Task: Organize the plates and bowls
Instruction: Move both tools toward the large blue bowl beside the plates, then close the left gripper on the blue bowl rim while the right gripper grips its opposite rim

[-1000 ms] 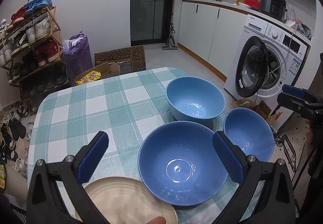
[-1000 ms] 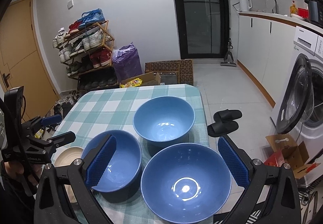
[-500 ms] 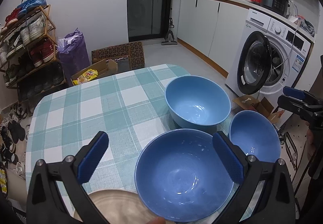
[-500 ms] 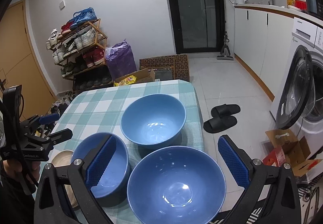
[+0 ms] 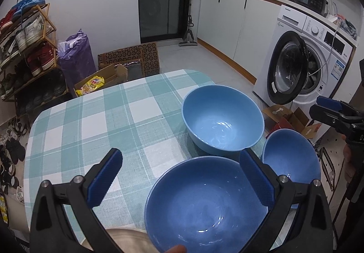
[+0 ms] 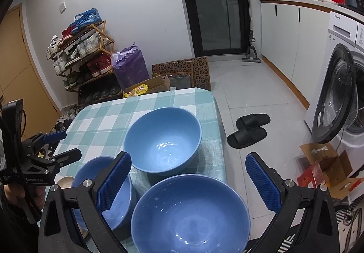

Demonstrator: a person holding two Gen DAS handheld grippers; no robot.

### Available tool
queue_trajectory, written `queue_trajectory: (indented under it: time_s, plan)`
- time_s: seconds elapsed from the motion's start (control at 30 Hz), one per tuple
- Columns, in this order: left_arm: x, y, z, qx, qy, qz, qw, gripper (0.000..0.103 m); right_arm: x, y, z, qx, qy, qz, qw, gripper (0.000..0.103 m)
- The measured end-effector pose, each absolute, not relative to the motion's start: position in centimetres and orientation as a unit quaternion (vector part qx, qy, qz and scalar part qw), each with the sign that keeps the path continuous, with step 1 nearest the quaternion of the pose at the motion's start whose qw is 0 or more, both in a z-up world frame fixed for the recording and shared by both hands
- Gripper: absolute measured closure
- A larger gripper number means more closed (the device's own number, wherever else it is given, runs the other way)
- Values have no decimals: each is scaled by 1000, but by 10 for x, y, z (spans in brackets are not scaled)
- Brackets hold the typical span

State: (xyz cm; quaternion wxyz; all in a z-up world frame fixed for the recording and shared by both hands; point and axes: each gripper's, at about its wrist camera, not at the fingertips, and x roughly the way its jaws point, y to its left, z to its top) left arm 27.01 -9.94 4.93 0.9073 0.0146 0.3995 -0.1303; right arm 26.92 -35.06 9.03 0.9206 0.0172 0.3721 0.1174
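Observation:
Three blue bowls stand on the checked tablecloth (image 5: 95, 121). In the left wrist view the near bowl (image 5: 204, 205) lies below and between the fingers of my left gripper (image 5: 179, 154), which is open and empty. Beyond it are the far bowl (image 5: 223, 118) and the right bowl (image 5: 291, 157). A beige plate (image 5: 122, 239) shows at the bottom edge. My right gripper (image 6: 188, 158) is open and empty over the closest bowl (image 6: 191, 214), with the far bowl (image 6: 162, 139) ahead. The left bowl (image 6: 86, 175) is partly hidden by its finger.
The table's right edge (image 6: 219, 130) drops to a tiled floor with black slippers (image 6: 248, 130) and a cardboard box (image 6: 325, 168). A washing machine (image 5: 307, 61) with its door open stands to the right. A shoe rack (image 6: 82, 52) lines the far wall.
Both views have shifted, so the bowls now sit lower and nearer in each frame. The bowls and plate have not moved on the table. Both grippers remain open.

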Motion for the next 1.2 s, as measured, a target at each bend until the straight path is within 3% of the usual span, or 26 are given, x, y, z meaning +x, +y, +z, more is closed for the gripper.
queue_trajectory:
  time_s: [0.43, 0.7, 0.73, 0.8, 1.07, 1.2]
  plan:
    - [300, -117, 35, 10, 417, -152, 896, 1, 298, -357, 69, 40, 394, 129, 909, 1]
    - [317, -122, 26, 5, 423, -154, 893, 8, 317, -358, 56, 39, 409, 133, 902, 5]
    - [319, -123, 25, 6, 423, -154, 893, 9, 320, -357, 55, 38, 410, 137, 901, 8]
    - [323, -126, 21, 9, 434, -154, 888, 24, 325, -355, 51, 35, 417, 141, 898, 12]
    - [335, -128, 11, 4, 448, -158, 880, 30, 343, -348, 39, 31, 432, 149, 889, 18]
    - [341, -130, 5, 1, 460, -162, 873, 45, 350, -343, 31, 32, 441, 155, 883, 24]
